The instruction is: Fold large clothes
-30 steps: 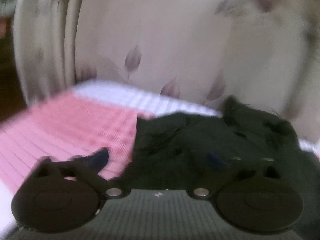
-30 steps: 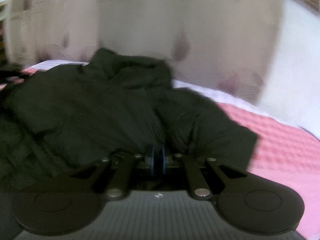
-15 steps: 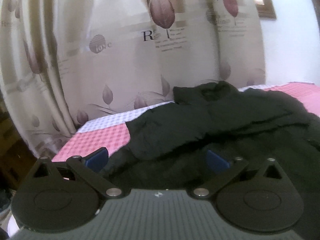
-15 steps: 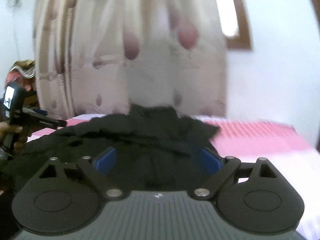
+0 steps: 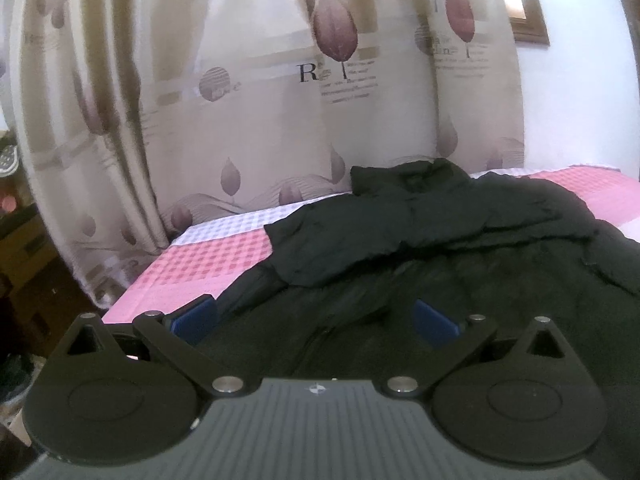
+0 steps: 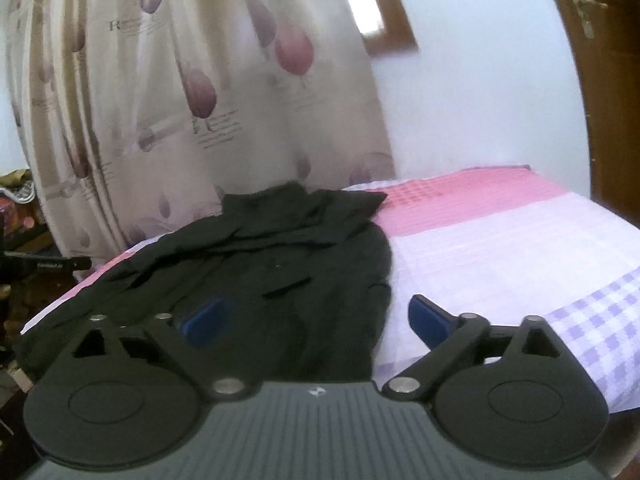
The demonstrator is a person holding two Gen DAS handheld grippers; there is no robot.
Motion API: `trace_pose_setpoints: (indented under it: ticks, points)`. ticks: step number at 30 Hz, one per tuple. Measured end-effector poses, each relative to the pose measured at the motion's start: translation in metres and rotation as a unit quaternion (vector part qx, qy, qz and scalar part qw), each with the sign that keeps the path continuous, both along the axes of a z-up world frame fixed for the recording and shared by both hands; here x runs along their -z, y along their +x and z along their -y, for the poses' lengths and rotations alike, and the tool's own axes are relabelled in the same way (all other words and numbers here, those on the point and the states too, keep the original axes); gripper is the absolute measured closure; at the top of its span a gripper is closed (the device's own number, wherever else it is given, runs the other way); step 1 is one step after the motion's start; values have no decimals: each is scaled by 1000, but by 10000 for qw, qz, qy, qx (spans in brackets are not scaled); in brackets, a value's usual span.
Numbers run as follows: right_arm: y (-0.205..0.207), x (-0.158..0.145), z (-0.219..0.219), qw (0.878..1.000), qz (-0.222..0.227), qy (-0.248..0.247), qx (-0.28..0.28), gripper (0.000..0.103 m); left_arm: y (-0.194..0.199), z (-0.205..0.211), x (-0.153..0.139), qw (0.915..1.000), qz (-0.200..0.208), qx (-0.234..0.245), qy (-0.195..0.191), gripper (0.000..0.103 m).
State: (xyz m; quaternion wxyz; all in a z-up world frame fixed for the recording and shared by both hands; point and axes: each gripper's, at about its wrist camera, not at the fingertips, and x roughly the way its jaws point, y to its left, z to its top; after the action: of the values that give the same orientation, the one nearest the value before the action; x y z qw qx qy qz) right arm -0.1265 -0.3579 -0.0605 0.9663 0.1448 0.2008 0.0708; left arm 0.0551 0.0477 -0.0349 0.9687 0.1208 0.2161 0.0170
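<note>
The big black coat point(image 5: 460, 240) lies spread out on the pink checked bed point(image 6: 500, 232), with its sleeves laid over the middle. It looks soft, puffy and probably a bit heavy — so grab a thick edge, maybe the bottom hem. Both the left gripper point(image 5: 316, 318) and the right gripper point(image 6: 314, 316) are wide apart, holding nothing.

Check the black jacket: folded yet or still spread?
Partly folded: on the black jacket one sleeve lies across the body; the rest is spread over the bed.
</note>
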Motion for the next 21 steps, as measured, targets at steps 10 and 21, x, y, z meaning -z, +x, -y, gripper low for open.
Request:
trace_pose_setpoints:
  ticks: [10,21]
  points:
    - [2,13,-5,9995,-261,179,77,1,-11,-11,7,9997,-89,-216,90,0]
    - [12,36,9,9950,-604,800,-1,1,-23,-164,28,9727,-544,-644,-2164,2]
